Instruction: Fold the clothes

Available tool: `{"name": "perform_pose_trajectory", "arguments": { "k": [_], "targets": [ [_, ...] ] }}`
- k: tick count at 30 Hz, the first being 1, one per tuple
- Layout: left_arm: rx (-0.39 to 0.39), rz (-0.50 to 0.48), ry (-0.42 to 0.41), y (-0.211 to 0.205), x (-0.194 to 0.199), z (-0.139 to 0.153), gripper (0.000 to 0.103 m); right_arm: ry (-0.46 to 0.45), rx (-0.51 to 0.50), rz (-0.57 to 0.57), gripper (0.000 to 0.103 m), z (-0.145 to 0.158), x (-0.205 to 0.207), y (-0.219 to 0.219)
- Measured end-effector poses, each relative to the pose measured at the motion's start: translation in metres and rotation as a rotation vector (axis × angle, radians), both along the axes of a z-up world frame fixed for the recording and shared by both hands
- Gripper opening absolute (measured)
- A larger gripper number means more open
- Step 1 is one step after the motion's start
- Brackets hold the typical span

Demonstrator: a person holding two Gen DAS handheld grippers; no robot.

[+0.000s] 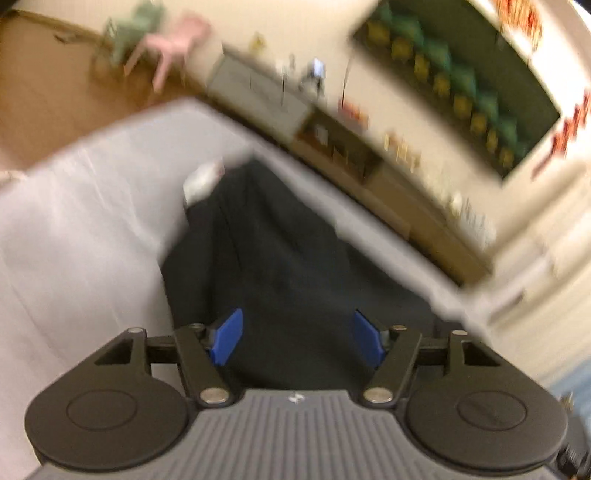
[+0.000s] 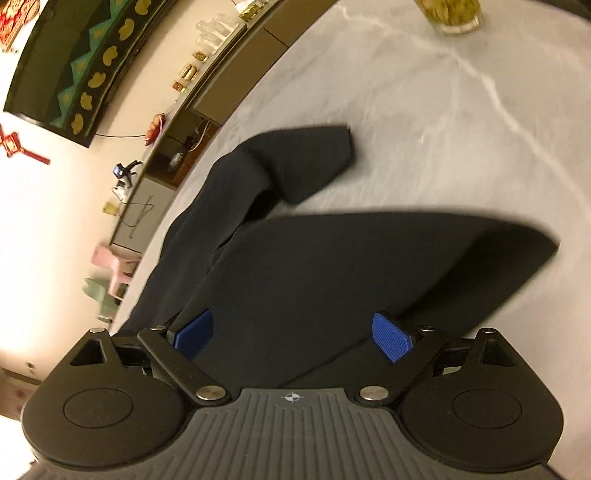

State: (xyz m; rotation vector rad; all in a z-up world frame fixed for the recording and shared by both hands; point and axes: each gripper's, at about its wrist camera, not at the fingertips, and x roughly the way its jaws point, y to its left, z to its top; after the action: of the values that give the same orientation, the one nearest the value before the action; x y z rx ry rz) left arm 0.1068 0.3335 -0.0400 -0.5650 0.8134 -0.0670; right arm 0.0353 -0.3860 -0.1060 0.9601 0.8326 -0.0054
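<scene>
A dark navy garment (image 2: 295,280) lies on a grey marble table (image 2: 424,110). One sleeve (image 2: 299,162) is folded across toward the table's middle, and a broad flap (image 2: 461,251) spreads to the right. In the left wrist view the same garment (image 1: 266,266) stretches ahead of me, blurred, with a white patch (image 1: 203,181) at its far end. My left gripper (image 1: 298,341) is open just above the cloth, holding nothing. My right gripper (image 2: 293,338) is open above the garment's near part, also holding nothing.
A glass of yellow-green drink (image 2: 450,14) stands at the table's far edge. A long low cabinet (image 2: 207,96) with small items runs along the wall. A pink chair (image 1: 173,40) and a green chair (image 1: 129,29) stand on the wooden floor beyond the table (image 1: 74,221).
</scene>
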Motion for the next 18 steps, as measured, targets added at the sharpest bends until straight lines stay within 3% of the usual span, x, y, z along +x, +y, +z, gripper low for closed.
{"name": "perform_pose_trajectory", "arguments": {
  "k": [7,11,13,14,15,16,17,18],
  "targets": [
    [-0.032,-0.104,0.101,-0.028,0.010,-0.024,0.066,0.004,-0.033,-0.130,0.093,-0.002,-0.019,0.000],
    [-0.055,-0.072,0.136,-0.031,0.024,-0.038,0.068,-0.005,-0.050,-0.163,0.092,-0.006,-0.008,-0.002],
    [-0.051,-0.059,0.116,-0.035,0.036,-0.038,0.068,-0.002,-0.072,-0.182,0.086,-0.008,0.011,-0.003],
    [-0.037,-0.049,0.106,-0.038,0.042,-0.037,0.062,-0.002,-0.084,-0.191,0.081,-0.009,0.021,-0.004],
    [-0.024,-0.034,0.098,-0.039,0.045,-0.037,0.035,0.006,-0.112,-0.190,0.059,-0.009,0.030,-0.003],
    [0.001,-0.023,0.087,-0.039,0.050,-0.037,0.011,0.012,-0.145,-0.166,0.027,-0.009,0.041,0.002],
    [0.038,-0.032,0.054,-0.039,0.057,-0.033,0.002,0.003,-0.182,-0.127,0.016,-0.007,0.050,0.009],
    [0.068,-0.030,0.003,-0.040,0.060,-0.026,0.002,-0.035,-0.232,-0.096,0.006,-0.001,0.057,0.017]
  ]
}}
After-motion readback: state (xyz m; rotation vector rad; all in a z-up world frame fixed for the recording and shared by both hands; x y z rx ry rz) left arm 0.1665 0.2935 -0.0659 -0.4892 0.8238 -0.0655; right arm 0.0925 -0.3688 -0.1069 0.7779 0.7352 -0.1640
